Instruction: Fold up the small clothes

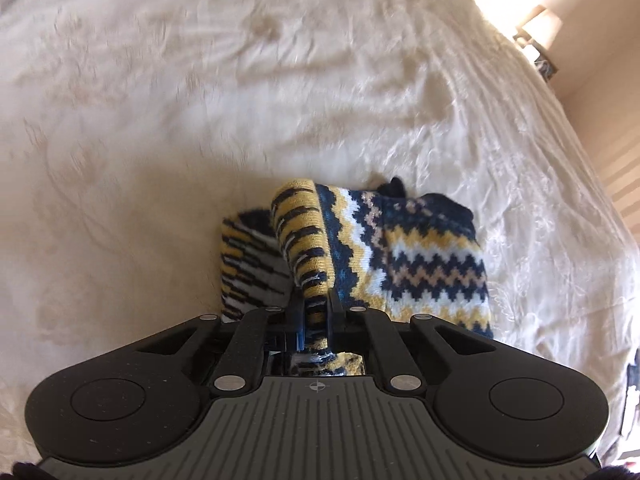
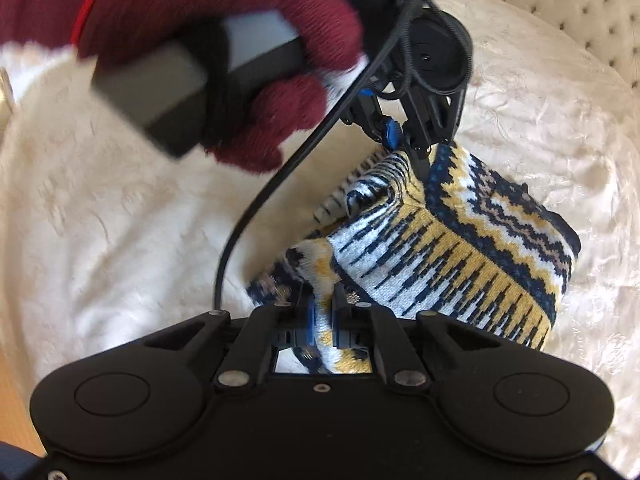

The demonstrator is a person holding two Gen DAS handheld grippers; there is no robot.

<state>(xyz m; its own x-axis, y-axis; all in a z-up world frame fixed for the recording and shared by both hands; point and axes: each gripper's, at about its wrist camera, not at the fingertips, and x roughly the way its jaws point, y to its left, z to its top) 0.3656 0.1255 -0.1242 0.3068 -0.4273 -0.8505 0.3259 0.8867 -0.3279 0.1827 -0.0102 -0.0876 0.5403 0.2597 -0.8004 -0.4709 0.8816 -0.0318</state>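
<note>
A cream bedspread point(image 1: 280, 100) with a faint embossed pattern covers the bed and fills most of both views, rumpled into soft creases; in the right wrist view a pale tufted headboard point(image 2: 576, 12) rises behind its far edge. On the bedspread lies the knitted garment point(image 1: 420, 256), a small piece in navy, yellow, white and a little beige, with zigzag bands across one part and a ribbed, striped edge on another. It sits bunched and partly raised off the cover between the two tools. In the right wrist view a hand in a dark red knit glove point(image 2: 224, 40) wraps around the grey and black handle of the left gripper point(image 2: 420, 156), and a black cable point(image 2: 256, 208) curves down from that tool across the cover. The left gripper's jaws are nearly together and pinch a fold of the striped edge at the garment's far corner; the left wrist view shows the same fold running up from between its closed fingers point(image 1: 298, 312). The right gripper point(image 2: 322, 312) is likewise closed down narrow on the near corner of the garment, with knit fabric caught between its blue-padded fingers and trailing beneath them.
</note>
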